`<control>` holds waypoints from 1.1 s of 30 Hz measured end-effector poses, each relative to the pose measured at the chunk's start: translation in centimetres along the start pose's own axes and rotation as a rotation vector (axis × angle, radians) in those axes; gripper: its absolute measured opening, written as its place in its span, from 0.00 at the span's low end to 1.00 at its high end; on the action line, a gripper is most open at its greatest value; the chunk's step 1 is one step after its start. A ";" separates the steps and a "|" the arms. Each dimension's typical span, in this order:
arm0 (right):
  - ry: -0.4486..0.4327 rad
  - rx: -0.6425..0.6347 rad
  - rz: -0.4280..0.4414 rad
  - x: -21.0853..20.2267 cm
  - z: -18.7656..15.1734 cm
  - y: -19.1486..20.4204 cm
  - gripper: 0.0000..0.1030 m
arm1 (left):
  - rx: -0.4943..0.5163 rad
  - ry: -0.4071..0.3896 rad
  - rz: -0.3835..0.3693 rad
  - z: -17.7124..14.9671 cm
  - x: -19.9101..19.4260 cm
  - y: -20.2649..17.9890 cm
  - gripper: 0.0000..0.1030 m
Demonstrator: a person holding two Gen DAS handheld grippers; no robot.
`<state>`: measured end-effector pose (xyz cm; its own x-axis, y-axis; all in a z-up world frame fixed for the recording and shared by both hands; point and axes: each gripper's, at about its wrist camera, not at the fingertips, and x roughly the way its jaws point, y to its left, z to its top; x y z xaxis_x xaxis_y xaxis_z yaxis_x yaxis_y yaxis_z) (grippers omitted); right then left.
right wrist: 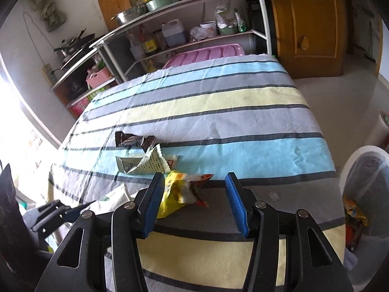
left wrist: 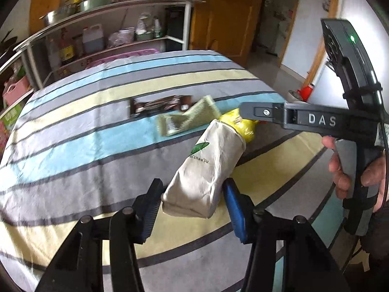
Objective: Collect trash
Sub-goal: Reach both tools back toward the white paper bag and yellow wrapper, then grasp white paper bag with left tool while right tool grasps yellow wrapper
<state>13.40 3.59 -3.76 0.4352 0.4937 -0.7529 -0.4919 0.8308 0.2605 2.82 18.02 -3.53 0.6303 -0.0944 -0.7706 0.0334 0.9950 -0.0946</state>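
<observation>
A crumpled off-white paper bag [left wrist: 209, 160] with a green leaf logo lies on the striped tablecloth [left wrist: 85, 150]. My left gripper [left wrist: 192, 194] is shut on its near end, a pad against each side. A yellow snack wrapper [left wrist: 246, 127] sticks out at the bag's far end. My right gripper [right wrist: 194, 189] is open over that yellow wrapper [right wrist: 177, 192], which lies against the left finger; in the left wrist view the right gripper [left wrist: 244, 112] comes in from the right, held by a hand [left wrist: 340, 170]. Beyond lie a green printed wrapper [left wrist: 187, 119] [right wrist: 150, 163] and a brown wrapper [left wrist: 158, 105] [right wrist: 135, 141].
A white bin [right wrist: 359, 150] with a clear liner and several wrappers inside stands off the table's right edge. A metal shelf [right wrist: 194, 39] with bottles and bowls is behind the table, and a wooden door [right wrist: 308, 24] at the back right.
</observation>
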 end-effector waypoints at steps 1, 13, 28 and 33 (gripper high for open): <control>0.004 -0.007 -0.001 0.2 0.0 0.2 0.51 | -0.011 -0.002 0.004 -0.1 -0.1 0.3 0.52; 0.015 -0.047 -0.016 1.5 -0.7 1.1 0.46 | -0.071 -0.009 0.021 -0.5 -0.4 1.8 0.52; -0.033 -0.069 -0.033 -0.6 -1.9 0.9 0.28 | -0.076 -0.025 0.020 -0.5 -1.1 0.8 0.51; -0.045 -0.051 -0.036 -1.6 -2.4 0.4 0.28 | -0.062 -0.026 0.015 -0.4 -1.3 -0.1 0.50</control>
<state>10.63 2.50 -3.89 0.4867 0.4757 -0.7327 -0.5126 0.8347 0.2014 1.70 17.99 -2.79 0.6504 -0.0781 -0.7555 -0.0233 0.9922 -0.1227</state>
